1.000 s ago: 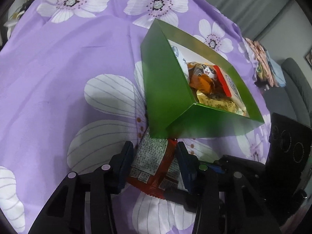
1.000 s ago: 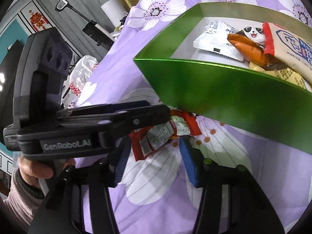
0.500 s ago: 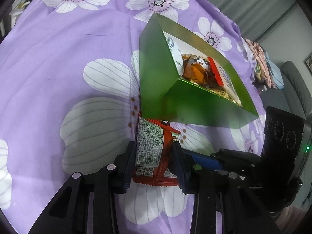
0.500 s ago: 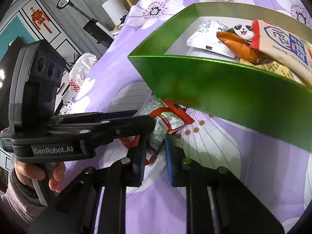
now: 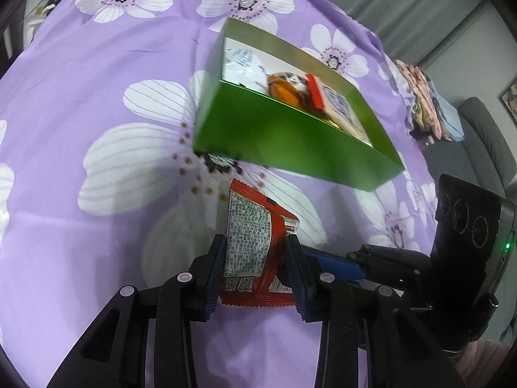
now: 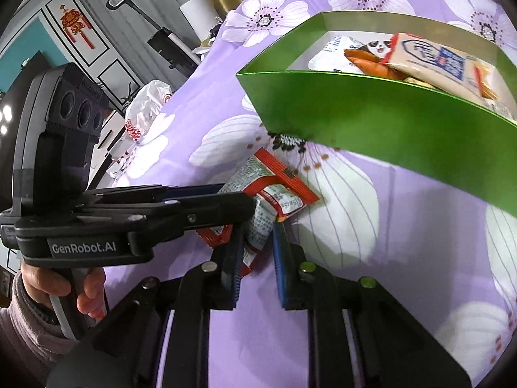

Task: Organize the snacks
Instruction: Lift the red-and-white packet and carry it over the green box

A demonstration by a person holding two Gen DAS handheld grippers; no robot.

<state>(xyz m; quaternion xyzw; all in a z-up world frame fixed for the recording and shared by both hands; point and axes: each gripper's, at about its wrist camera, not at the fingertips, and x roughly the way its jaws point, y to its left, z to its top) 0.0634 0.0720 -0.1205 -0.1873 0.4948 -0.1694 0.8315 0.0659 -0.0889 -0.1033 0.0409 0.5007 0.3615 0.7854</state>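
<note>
A red snack packet (image 5: 255, 245) with a white printed label is held just above the purple flowered cloth, in front of a green box (image 5: 290, 139). My left gripper (image 5: 255, 258) is shut on the packet's sides. My right gripper (image 6: 257, 242) comes in from the side and its blue pads are closed on the packet's edge (image 6: 268, 200). The green box (image 6: 387, 119) holds several snack packets, among them a panda packet (image 6: 371, 50) and a white and blue one (image 6: 439, 61).
The purple flowered cloth (image 5: 80, 97) covers the whole surface. A white plastic bag (image 6: 148, 103) lies at its far edge. Folded clothes (image 5: 426, 110) and a grey sofa (image 5: 484, 135) stand beyond the box.
Both grippers have closed on the red packet and pulled it back from under the green box's front corner. The box looks farther away now.
</note>
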